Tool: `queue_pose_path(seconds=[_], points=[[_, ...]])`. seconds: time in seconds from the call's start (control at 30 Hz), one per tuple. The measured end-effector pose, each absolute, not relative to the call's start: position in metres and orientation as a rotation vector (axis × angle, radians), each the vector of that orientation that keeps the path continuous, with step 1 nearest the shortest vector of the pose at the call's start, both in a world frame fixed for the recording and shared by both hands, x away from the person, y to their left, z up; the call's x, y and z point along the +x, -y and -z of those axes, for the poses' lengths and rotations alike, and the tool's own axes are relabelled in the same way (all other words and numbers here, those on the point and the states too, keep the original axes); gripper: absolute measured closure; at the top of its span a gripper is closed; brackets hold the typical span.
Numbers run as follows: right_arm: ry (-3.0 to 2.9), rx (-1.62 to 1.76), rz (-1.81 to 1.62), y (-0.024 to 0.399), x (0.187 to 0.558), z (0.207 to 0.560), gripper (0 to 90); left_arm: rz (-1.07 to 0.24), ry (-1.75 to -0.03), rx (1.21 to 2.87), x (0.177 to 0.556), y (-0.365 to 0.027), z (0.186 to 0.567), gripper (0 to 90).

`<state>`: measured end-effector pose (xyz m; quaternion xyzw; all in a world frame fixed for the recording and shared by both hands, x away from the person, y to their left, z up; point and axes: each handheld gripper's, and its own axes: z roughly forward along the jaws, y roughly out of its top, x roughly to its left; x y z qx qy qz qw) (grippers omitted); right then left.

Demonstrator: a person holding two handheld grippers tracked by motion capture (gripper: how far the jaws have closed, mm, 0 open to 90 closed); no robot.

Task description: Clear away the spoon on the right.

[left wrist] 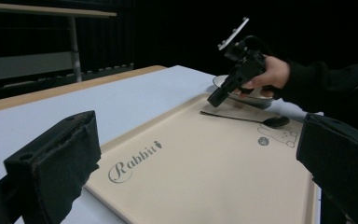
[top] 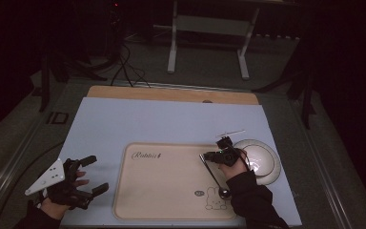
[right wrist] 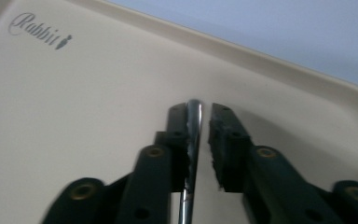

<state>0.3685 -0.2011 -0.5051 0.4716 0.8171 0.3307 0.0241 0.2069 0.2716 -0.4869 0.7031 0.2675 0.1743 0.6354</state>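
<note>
The left gripper (top: 86,175) rests at eight o'clock on the table, jaws wide apart. The right gripper (right wrist: 199,135) tilts down over a spoon (top: 214,177) lying on the beige tray (top: 162,200), jaws slightly parted around its handle. A white bowl (top: 263,160) sits at four o'clock.

bowl (top: 263,160) – white, right of tray (top: 162,191) | metal stand (top: 209,28) – beyond table (top: 105,124)

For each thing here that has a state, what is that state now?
Spoon: flat on the tray, handle end between the right jaws, a small gap to one pad.
Tray: flat on the table.
Bowl: upright, right of the tray.
Right gripper: jaws slightly apart.
Left gripper: jaws wide open, holding nothing.
</note>
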Motion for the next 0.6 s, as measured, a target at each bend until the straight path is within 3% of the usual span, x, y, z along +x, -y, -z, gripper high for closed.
queue_pose_path(seconds=[0.1,0.6], points=[[-2.536,1.420,-1.001,0.206,0.361,0.498,89.7,-0.399,-0.610,1.607,0.207,-0.271,0.487,0.0],[-2.626,1.455,-0.946,0.254,0.307,0.496,90.0,-0.399,-0.606,1.607,0.207,-0.270,0.486,0.0]])
